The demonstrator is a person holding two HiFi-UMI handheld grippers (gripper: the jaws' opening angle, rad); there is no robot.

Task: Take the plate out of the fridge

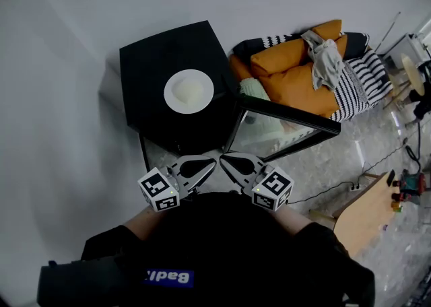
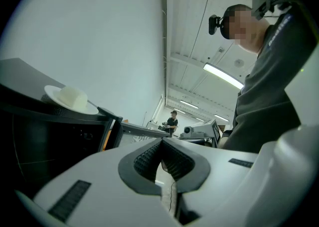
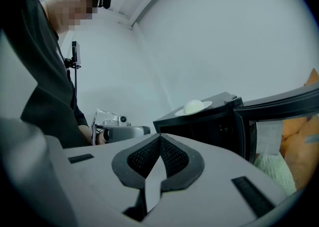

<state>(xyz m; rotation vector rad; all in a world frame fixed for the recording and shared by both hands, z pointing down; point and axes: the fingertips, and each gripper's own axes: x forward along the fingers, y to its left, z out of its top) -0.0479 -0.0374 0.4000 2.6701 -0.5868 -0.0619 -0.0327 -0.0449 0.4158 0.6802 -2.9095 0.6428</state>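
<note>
The plate (image 1: 189, 91) sits atop the fridge (image 1: 155, 53), ahead of both tools; the door (image 1: 283, 127) hangs open. The left tool (image 1: 202, 166) and right tool (image 1: 237, 164) are pressed together, empty, held at the chest, likely finished.

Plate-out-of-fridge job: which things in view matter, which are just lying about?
Job: plate, sitting on top of the fridge; fridge door, open; left hand-held gripper and right hand-held gripper, both shut, empty.
Lying about: orange cushions; grey cloth; striped blanket; wooden table.
</note>
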